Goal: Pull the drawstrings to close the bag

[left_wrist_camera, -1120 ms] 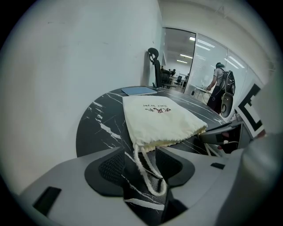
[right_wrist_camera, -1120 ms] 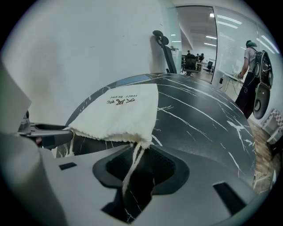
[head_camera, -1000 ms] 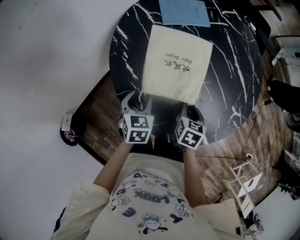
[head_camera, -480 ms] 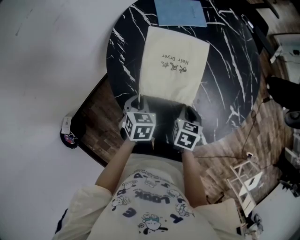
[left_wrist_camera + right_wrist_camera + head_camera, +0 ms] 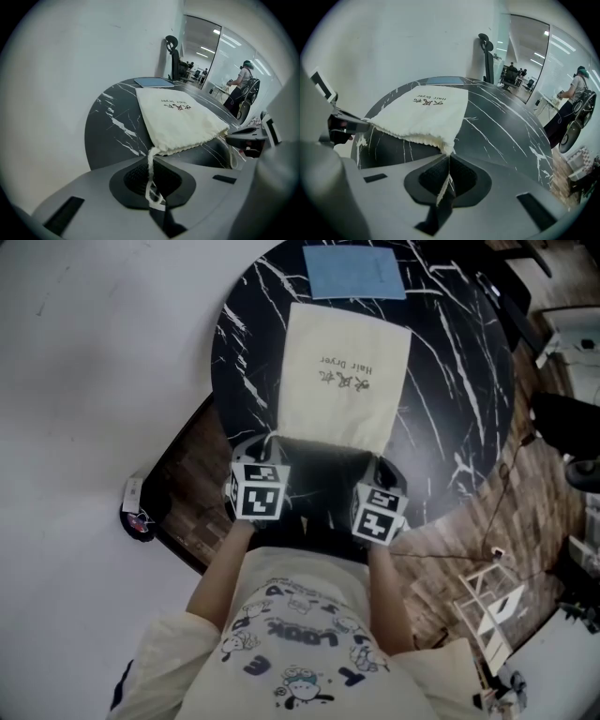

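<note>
Between just-closed fingers [image 5: 136,178], the bag's [image 5: 180,119] drawstrings [image 5: 150,168].

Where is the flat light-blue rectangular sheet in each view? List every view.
Head view: light-blue sheet at top centre, beyond the cream cloth bag.
Left gripper view: upper middle, behind the bag.
Right gripper view: upper middle, behind the bag.
Shared landmark: the bag.

L gripper [image 5: 264,442], R gripper [image 5: 380,463]: jaws just clamped on drawstrings [image 5: 150,168].
</note>
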### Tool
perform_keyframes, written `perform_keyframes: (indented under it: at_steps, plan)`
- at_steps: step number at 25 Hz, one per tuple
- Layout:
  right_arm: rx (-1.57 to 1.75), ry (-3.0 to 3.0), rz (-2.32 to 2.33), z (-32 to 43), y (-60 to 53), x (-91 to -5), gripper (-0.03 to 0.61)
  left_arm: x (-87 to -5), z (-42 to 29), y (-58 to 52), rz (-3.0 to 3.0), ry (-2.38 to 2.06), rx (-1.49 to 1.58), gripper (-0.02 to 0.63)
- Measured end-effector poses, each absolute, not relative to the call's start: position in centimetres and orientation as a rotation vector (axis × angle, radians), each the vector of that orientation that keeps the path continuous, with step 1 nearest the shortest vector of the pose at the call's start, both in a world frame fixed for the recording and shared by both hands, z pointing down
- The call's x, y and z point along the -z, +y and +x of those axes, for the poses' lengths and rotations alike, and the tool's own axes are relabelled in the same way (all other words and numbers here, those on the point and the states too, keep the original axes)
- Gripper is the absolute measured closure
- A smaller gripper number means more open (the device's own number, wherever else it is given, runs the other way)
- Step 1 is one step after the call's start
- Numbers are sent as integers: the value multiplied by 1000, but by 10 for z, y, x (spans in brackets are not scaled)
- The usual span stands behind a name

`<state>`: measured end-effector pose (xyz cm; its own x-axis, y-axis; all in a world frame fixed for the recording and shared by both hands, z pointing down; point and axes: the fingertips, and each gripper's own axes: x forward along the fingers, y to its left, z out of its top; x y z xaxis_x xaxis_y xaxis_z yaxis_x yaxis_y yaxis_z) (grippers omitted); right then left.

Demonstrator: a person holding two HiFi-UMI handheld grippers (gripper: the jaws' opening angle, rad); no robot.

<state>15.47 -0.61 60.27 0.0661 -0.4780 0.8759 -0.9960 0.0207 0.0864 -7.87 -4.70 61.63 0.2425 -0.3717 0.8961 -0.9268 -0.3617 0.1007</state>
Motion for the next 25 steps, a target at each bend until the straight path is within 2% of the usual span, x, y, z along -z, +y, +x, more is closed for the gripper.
perform_keyframes:
  at_steps: [10,25]
  plan:
    - [-811,-1474,1572,183,2,-596,555,-614,-105,-44,1683,-1260,-918,574]
    - [-872,-1395,1777,235,0,-583,555,-601,-135,-50,1605,-1376,-843,574]
